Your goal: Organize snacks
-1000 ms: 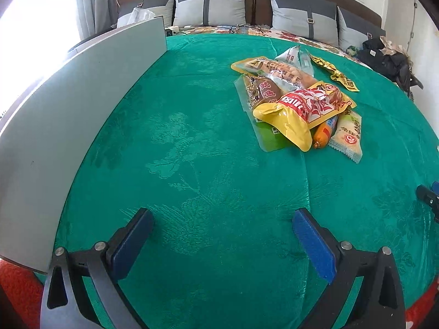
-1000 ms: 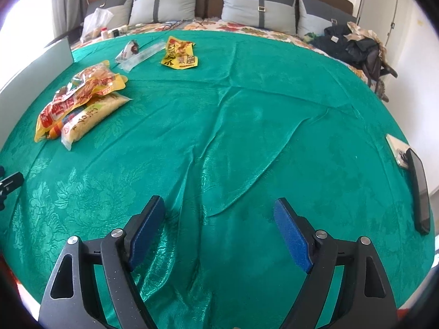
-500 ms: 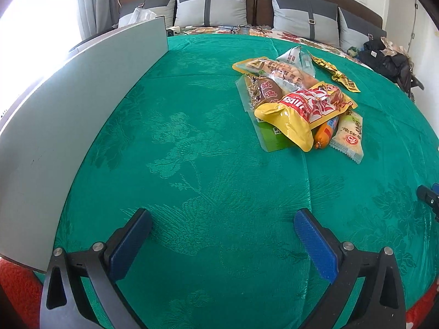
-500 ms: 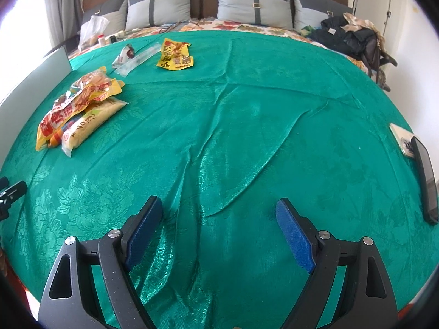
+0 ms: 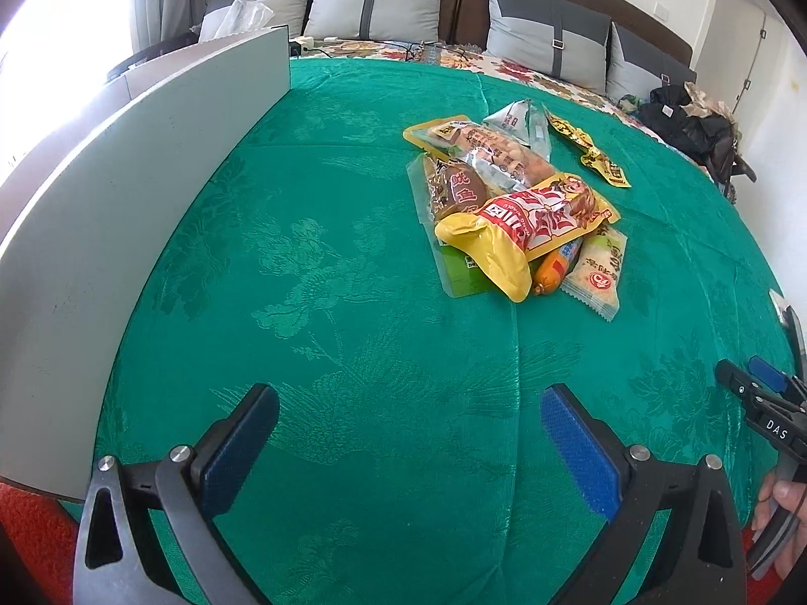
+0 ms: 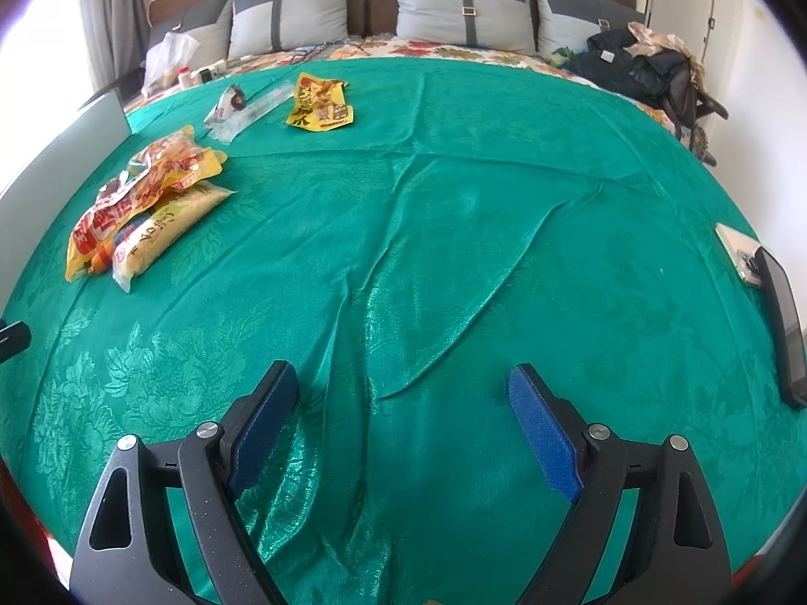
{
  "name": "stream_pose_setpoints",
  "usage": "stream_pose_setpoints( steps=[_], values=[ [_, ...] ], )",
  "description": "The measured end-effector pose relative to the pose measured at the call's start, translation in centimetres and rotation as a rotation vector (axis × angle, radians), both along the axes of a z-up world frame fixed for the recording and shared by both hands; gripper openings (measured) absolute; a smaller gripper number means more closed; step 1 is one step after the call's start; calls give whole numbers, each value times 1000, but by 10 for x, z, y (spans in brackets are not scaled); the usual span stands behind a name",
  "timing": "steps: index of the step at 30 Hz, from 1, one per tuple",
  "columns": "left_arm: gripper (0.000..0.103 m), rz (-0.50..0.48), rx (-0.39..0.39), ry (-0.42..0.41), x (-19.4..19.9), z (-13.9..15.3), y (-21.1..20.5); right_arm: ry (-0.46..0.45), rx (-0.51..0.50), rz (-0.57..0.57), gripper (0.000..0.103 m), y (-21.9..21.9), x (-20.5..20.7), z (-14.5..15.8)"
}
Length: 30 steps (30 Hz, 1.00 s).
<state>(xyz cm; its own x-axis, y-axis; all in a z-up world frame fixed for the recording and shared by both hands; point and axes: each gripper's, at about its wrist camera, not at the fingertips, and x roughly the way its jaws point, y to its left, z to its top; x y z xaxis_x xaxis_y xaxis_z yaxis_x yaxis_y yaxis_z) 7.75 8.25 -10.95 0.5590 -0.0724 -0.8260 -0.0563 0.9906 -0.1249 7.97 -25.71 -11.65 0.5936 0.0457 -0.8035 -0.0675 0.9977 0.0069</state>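
A heap of snack packs lies on the green cloth (image 5: 328, 302): a big yellow and red bag (image 5: 524, 227), a pale cracker pack (image 5: 597, 272), an orange sausage (image 5: 552, 269), a brown pack (image 5: 456, 191) and a peanut pack (image 5: 484, 146). A yellow pack (image 5: 590, 151) and a clear pack (image 5: 524, 121) lie behind. My left gripper (image 5: 408, 433) is open and empty, well short of the heap. My right gripper (image 6: 403, 423) is open and empty over bare cloth; the heap (image 6: 136, 201) is far to its left, with the yellow pack (image 6: 320, 103) beyond.
A grey upright panel (image 5: 126, 191) runs along the cloth's left side. Pillows (image 5: 376, 5) line the headboard. Dark clothes (image 5: 696, 126) lie at the far right. A phone (image 6: 782, 317) and a small pale device (image 6: 739, 252) sit at the right edge.
Both grippers have drifted slightly; the views shift a little. My right gripper shows more at the left view's right edge. Nothing was picked up.
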Motion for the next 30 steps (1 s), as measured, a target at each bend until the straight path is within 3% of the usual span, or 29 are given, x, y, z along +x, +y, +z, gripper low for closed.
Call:
stream_pose_setpoints(
  steps=[30],
  values=[
    [102, -12, 40, 42, 0, -17, -8, -12, 9, -7, 91, -1, -2, 0]
  ],
)
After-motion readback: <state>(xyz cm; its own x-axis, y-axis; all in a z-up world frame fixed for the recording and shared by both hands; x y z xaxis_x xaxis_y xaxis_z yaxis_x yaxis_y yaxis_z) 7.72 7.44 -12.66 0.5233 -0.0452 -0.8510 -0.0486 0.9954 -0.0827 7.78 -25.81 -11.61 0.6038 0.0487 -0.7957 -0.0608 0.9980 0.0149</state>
